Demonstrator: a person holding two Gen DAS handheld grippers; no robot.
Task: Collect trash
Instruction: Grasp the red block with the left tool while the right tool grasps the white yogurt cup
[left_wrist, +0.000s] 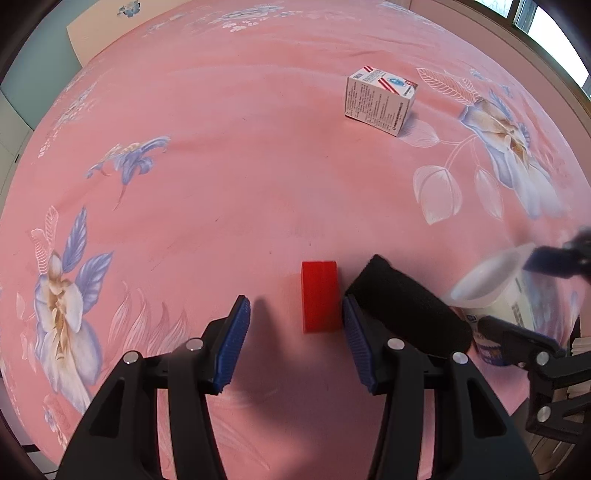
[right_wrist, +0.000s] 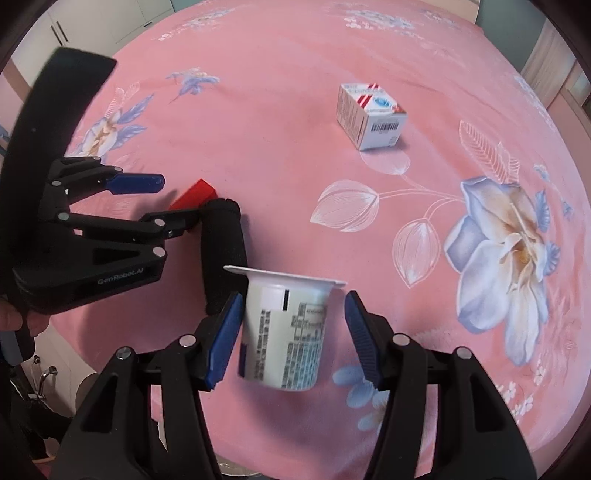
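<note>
A small red block lies on the pink flowered bedsheet between the fingers of my left gripper, which is open around it, the right pad close beside it. A black foam roll lies just right of that gripper. My right gripper is open with a white yogurt cup between its fingers; the left pad touches it, the right pad stands apart. The cup looks tilted and blurred. The left gripper, the block and the roll show in the right wrist view.
A white printed carton stands farther back on the sheet; it also shows in the right wrist view. The bed's near edge runs below both grippers. A cabinet and a tap sit beyond the edge at lower left.
</note>
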